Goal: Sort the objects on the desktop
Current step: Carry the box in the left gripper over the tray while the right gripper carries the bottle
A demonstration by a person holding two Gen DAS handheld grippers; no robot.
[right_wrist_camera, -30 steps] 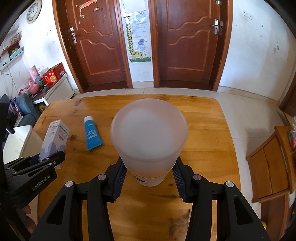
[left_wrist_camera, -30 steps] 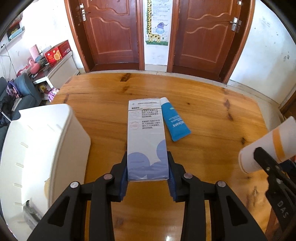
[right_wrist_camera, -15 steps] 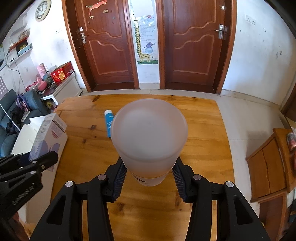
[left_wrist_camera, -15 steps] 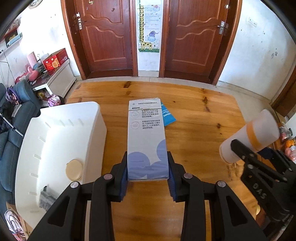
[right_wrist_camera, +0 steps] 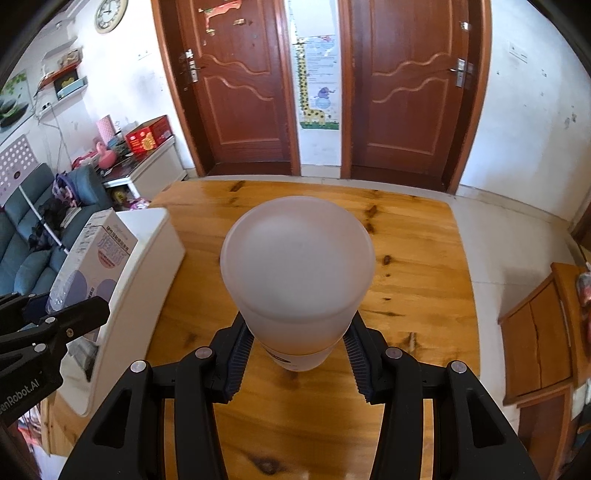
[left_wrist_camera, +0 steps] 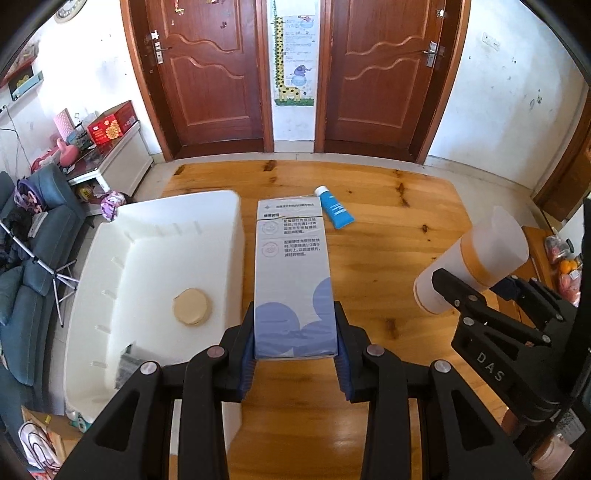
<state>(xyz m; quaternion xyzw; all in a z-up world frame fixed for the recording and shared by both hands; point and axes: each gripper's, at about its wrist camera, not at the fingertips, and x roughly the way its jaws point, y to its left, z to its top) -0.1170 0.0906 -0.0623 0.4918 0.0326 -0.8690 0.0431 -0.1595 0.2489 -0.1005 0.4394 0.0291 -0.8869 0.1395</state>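
While clamped by the left gripper (left_wrist_camera: 295, 354), white carton (left_wrist_camera: 293, 280) held above table's (left_wrist_camera: 388, 229) left edge beside white bin (left_wrist_camera: 159, 266); frosted cup (right_wrist_camera: 297, 273) pinched in right gripper (right_wrist_camera: 297, 354); blue tube (left_wrist_camera: 334, 211) near far edge.

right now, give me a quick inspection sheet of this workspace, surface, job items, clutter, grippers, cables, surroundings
surface: wooden table, knotty boards, glossy.
job's things: white and blue carton held off the table beside the white bin; frosted bottle with an orange band held in the air; blue tube lying on the table.
clutter: round tan disc and a dark item inside the bin.
grippers: left gripper shut on the carton; right gripper shut on the bottle.
cables: nothing seen on the table.
surroundings: two brown doors, giraffe height chart, blue sofa, wall clock.
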